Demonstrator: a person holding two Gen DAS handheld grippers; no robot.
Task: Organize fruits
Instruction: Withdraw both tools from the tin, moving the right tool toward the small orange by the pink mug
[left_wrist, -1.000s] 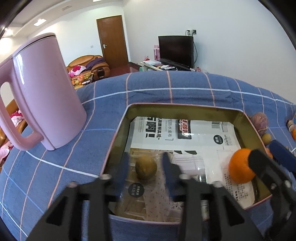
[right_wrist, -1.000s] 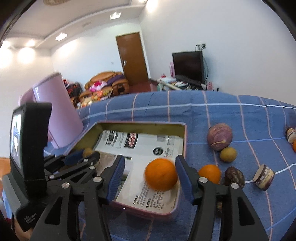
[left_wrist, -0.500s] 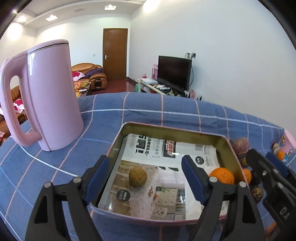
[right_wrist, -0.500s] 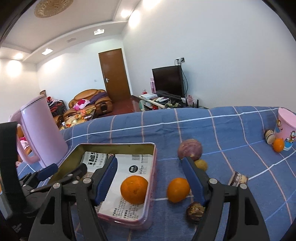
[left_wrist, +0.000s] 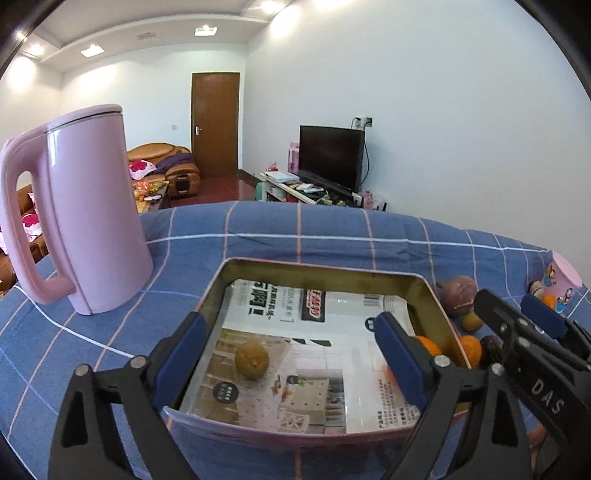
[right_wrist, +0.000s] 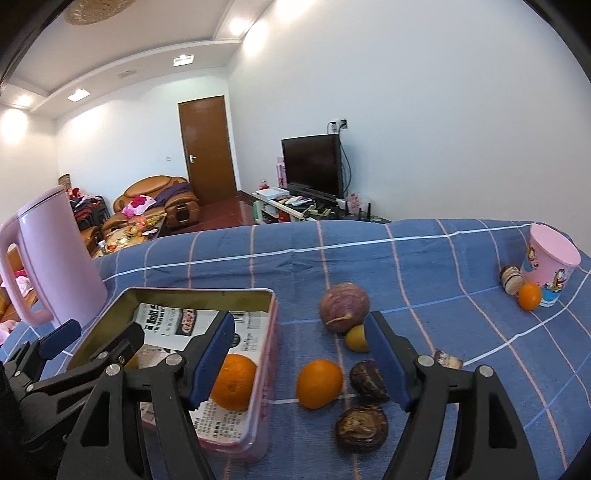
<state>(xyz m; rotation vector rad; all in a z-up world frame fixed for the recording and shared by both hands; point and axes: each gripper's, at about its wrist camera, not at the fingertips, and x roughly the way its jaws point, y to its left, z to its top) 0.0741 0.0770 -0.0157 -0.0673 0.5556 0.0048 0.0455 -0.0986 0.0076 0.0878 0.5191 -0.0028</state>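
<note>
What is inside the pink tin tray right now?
The tray holds a small brownish fruit and an orange, both lying on printed paper. The tray floor beneath the paper is covered.

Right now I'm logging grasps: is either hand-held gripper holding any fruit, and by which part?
Nothing is held. The left hand-held gripper and right hand-held gripper are both open.
</note>
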